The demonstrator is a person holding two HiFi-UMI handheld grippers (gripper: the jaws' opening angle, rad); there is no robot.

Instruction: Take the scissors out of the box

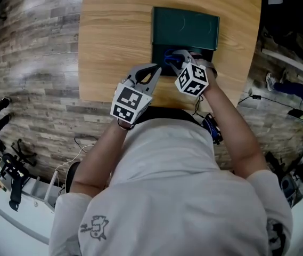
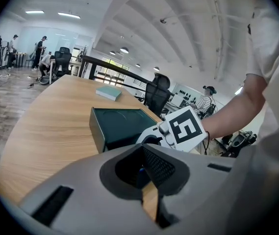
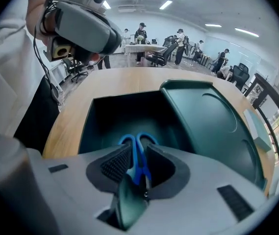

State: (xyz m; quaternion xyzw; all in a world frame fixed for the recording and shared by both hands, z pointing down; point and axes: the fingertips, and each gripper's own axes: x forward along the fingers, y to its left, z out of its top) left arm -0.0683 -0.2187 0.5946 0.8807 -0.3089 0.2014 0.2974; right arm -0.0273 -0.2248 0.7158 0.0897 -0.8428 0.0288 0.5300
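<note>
While right tongs (image 3: 136,170) clamp the blue scissors (image 3: 138,154) at the open box (image 3: 88,124), left tongs (image 2: 144,173) closed, empty, beside.

The head view looks steeply down from above the person onto the table (image 1: 108,47) and box (image 1: 186,28). Each gripper view sits low and close, looking along its own jaws; all three share the box.

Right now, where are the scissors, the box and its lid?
scissors (image 3: 138,155): right gripper view, where the blue handles meet.
box (image 3: 122,112): right gripper view, dark inner wall.
lid (image 3: 213,124): right gripper view, broad green face.
</note>
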